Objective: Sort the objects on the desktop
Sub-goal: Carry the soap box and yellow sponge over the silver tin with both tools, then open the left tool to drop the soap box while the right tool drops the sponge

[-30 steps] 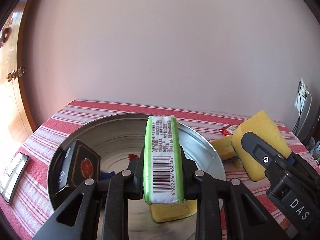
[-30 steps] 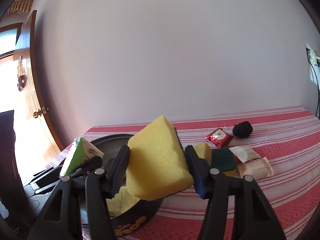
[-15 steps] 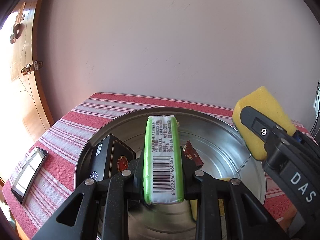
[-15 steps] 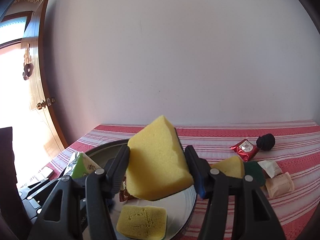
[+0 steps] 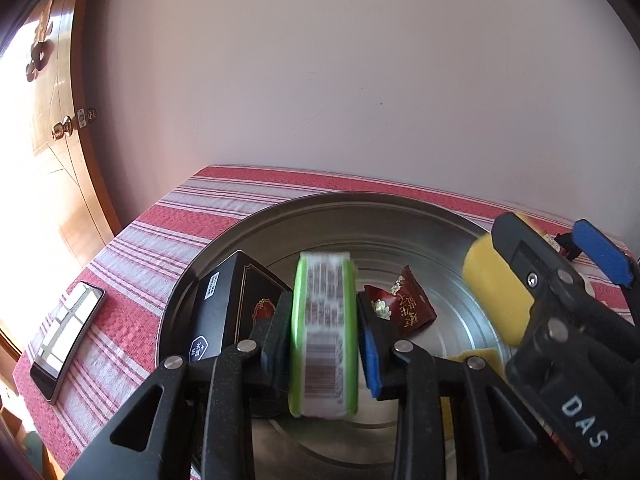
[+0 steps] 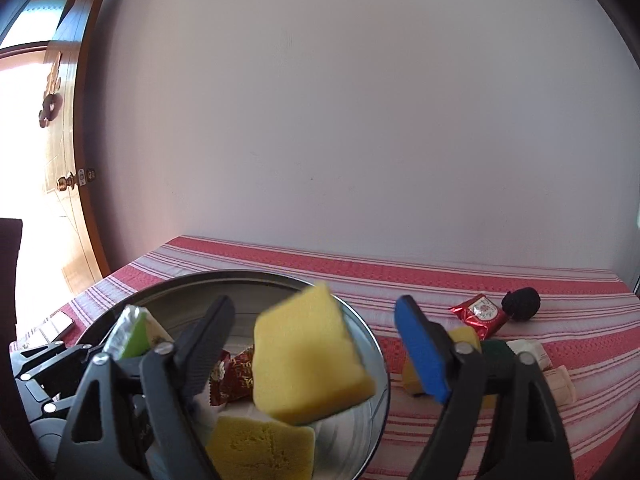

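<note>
Already a black box [image 5: 224, 300], a red packet [image 5: 404, 308] and a flat sponge [image 6: 260, 448] lay in the pan [image 5: 400, 216]. A green pack [image 5: 324, 336], blurred, sat between the slightly parted left fingers [image 5: 280, 332]; whether it was gripped could not be told. A yellow sponge [image 6: 308, 356] was seen loose between the wide-open right fingers [image 6: 420, 344], above the pan. Several packets [image 6: 480, 312] remained on the bench [image 6: 560, 280], beyond the rim, with open cloth around them.

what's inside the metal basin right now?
In the metal basin: a black box, a dark red snack packet, a flat yellow sponge. Its near floor is hidden behind both grippers and their loads.
</note>
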`<state>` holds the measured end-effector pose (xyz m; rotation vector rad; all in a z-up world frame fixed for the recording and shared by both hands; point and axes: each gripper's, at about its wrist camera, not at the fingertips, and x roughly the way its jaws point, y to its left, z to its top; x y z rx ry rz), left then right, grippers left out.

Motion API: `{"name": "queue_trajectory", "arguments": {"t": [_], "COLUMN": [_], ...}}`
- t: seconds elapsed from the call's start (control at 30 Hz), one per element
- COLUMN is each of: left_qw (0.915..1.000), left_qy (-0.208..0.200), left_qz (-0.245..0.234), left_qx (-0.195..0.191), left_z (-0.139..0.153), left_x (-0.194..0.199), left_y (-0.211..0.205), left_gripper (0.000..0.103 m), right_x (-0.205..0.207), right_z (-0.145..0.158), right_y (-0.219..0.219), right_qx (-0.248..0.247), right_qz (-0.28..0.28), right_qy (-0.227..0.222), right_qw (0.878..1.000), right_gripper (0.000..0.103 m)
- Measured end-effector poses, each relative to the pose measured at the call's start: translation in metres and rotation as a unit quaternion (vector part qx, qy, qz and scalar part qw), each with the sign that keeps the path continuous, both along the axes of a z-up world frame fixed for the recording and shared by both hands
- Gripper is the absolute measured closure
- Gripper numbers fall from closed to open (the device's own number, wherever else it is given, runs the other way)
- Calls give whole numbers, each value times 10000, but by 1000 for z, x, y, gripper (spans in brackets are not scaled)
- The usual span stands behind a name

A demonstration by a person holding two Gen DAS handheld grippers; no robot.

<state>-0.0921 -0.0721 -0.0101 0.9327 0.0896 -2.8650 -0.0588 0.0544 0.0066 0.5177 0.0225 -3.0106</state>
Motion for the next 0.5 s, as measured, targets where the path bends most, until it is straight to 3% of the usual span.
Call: {"name": "queue_trajectory", "arguments": {"t": [0.07, 0.17, 0.5], "left_qw": [9999, 9997, 9991], "left_qy": [60, 154, 206], "left_qz": [79, 155, 324], "left_qx": [-15, -75, -161], "left_z": [0, 6, 8], "left_x": [2, 9, 14], "left_y": [-3, 4, 5], "left_gripper": [46, 36, 29], "right_x": [7, 14, 30], "right_z": [3, 6, 10], "right_y": [-1, 1, -2], "right_qx": [76, 106, 510], "right_qz": [-42, -118, -490], "right_qy": [230, 423, 917], "right_qw": [9997, 9990, 9933], "right_gripper": [5, 1, 1]}}
